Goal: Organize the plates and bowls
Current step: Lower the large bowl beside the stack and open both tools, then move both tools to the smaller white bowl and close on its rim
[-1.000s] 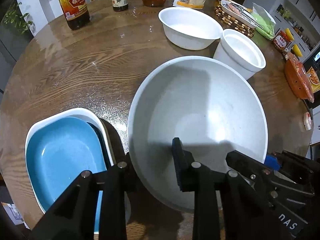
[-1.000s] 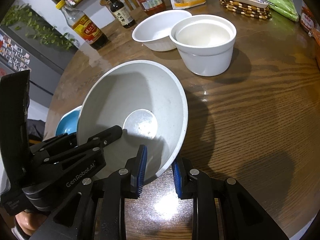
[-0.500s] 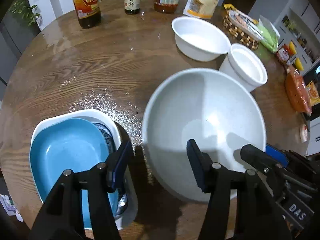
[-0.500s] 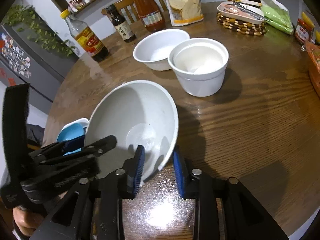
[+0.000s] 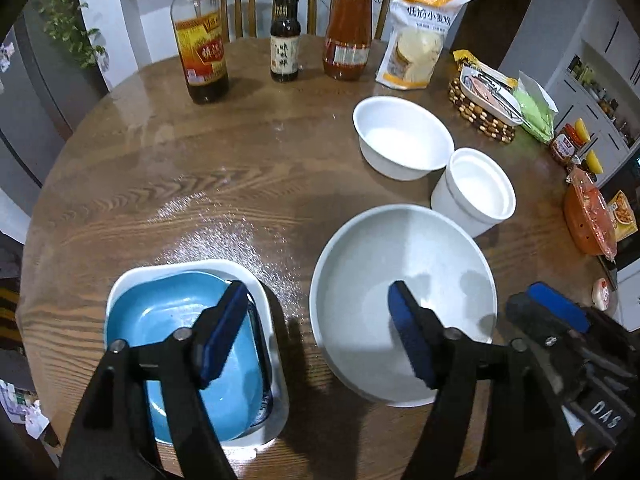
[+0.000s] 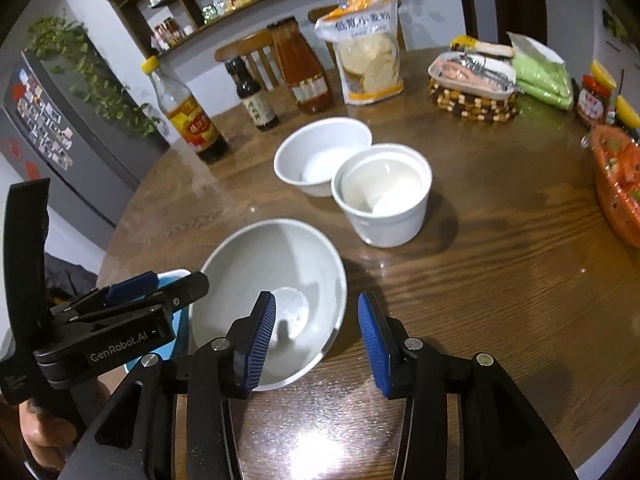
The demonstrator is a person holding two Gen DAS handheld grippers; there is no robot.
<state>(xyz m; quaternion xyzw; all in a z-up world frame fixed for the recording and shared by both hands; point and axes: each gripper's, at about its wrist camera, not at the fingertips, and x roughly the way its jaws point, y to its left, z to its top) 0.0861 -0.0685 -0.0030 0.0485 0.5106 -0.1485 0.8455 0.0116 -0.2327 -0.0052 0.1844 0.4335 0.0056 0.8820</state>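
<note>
Grey big bowl [image 5: 404,300] sits on wood table [image 5: 240,168], near edge, right of blue dish stack [image 5: 192,336] | left gripper [image 5: 316,332] wide, just opened, empty | right gripper [image 6: 316,344] half-open, just opened, straddling bowl's right rim, nearer | white bowls [image 6: 324,156] far-right

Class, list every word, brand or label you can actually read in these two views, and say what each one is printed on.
"GenRobot.AI": on the side of the left gripper, seen from the right wrist.
"DAS": on the body of the right gripper, seen from the left wrist.
"低筋小麦粉": on the flour bag.
Bottle labels, dark sauce bottle, orange jar: too small or blurred to read.
</note>
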